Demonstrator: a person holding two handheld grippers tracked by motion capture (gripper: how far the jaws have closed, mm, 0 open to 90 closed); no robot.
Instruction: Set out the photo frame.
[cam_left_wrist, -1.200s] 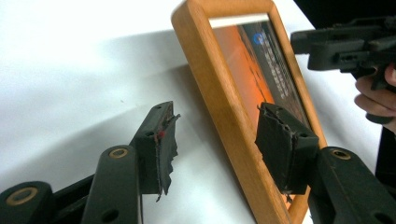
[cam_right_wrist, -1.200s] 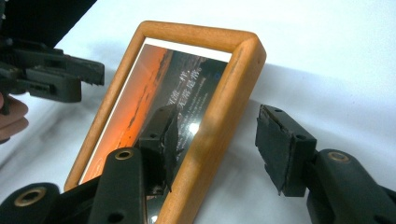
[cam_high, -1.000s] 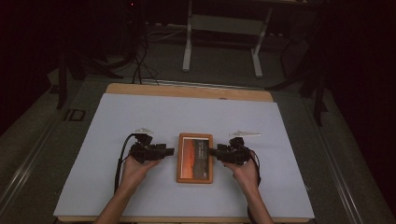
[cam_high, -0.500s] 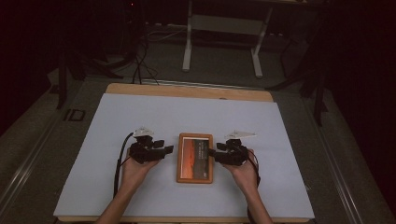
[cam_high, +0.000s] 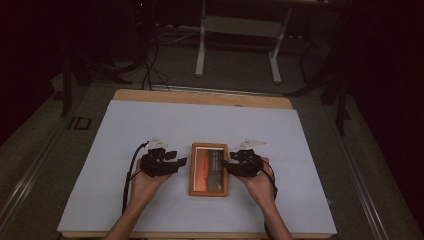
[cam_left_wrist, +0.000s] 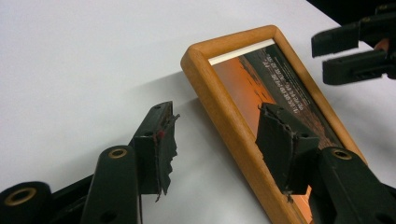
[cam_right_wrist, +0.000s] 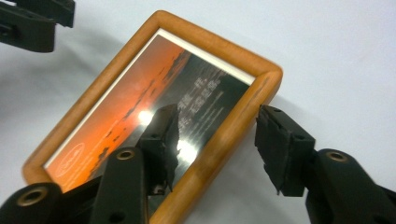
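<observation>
Frame: we see the picture frame (cam_high: 209, 169) flat on the white table (cam_high: 150, 125);
Left gripper (cam_left_wrist: 215, 140): released, we straddle the frame's left rail;
Right gripper (cam_right_wrist: 217, 140): released, astride its right rail, jaws just narrowing.

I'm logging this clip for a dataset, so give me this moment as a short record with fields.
item: wooden picture frame lying flat, orange sunset print inside
surface: white table cover
left gripper: open, jaws astride the frame's left rail, not pressing
right gripper: open, jaws astride the right rail, just been closing a little
held: nothing gripped yet
likely next: both close on the rails
</observation>
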